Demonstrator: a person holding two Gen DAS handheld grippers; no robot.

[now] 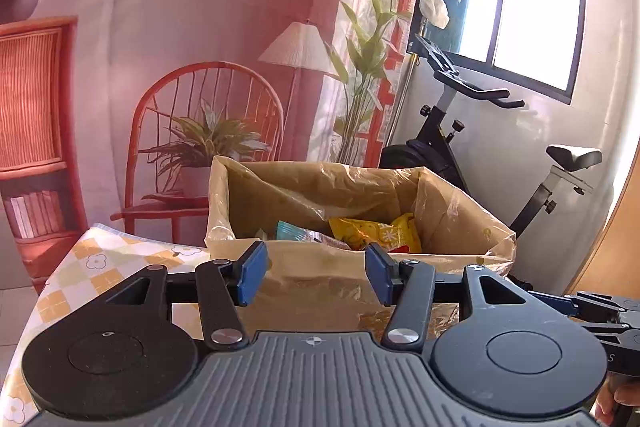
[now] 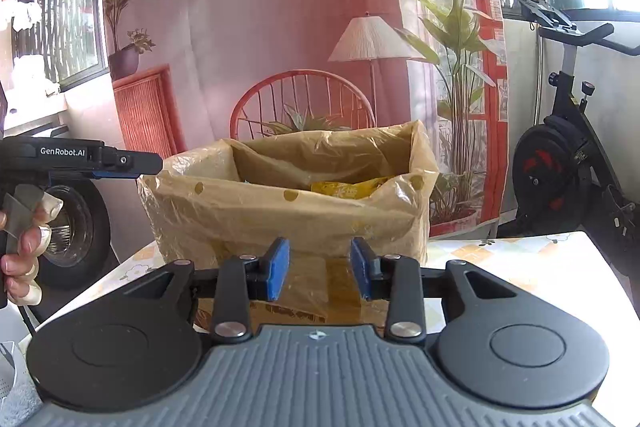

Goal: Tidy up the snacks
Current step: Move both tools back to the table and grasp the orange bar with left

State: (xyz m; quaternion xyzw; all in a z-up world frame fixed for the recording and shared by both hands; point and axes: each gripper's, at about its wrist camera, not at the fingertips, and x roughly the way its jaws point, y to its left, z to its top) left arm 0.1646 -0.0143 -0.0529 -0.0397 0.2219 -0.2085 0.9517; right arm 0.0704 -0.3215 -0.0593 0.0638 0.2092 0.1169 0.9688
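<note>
A cardboard box lined with a tan plastic bag (image 1: 320,279) stands on the table just ahead of both grippers; it also shows in the right wrist view (image 2: 280,215). Inside lie a yellow snack packet (image 1: 376,233) and a teal packet (image 1: 292,231); the yellow one peeks over the rim in the right wrist view (image 2: 348,189). My left gripper (image 1: 316,273) is open and empty, close to the box's near wall. My right gripper (image 2: 320,269) is open and empty, also in front of the box. The left gripper's body (image 2: 80,157) shows at the left of the right wrist view.
The table carries a checked floral cloth (image 1: 100,275), also in the right wrist view (image 2: 520,259). An exercise bike (image 1: 460,131) stands behind the box to the right. A printed backdrop of a chair, lamp and plants hangs behind.
</note>
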